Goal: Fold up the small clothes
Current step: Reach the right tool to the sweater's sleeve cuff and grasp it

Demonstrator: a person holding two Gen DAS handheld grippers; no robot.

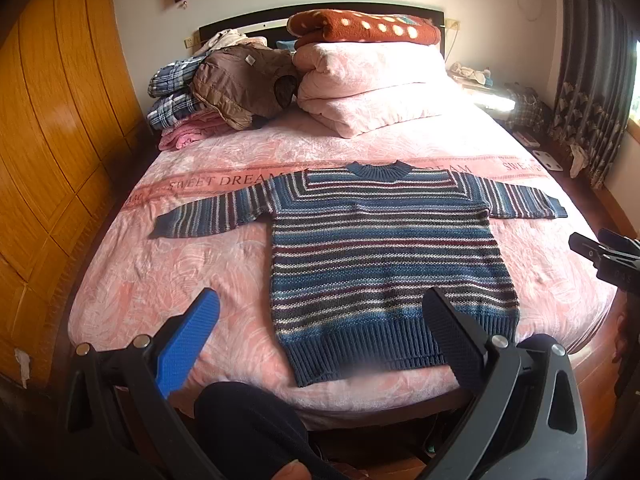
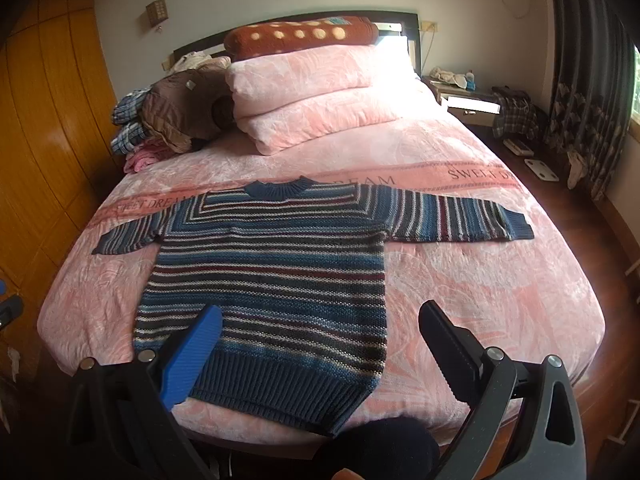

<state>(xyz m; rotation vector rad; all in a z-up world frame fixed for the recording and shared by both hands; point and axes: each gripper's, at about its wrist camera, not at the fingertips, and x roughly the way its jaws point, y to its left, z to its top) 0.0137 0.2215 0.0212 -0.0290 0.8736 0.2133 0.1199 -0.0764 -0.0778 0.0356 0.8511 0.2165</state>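
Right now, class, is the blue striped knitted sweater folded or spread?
Spread: the blue striped knitted sweater lies flat on the pink bedspread, both sleeves out sideways.

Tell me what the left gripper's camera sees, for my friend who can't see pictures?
A striped blue sweater lies flat on a pink bed, sleeves spread out to both sides. The open left gripper hovers near its bottom hem, holding nothing. Folded pink bedding and a pile of clothes sit by the headboard.
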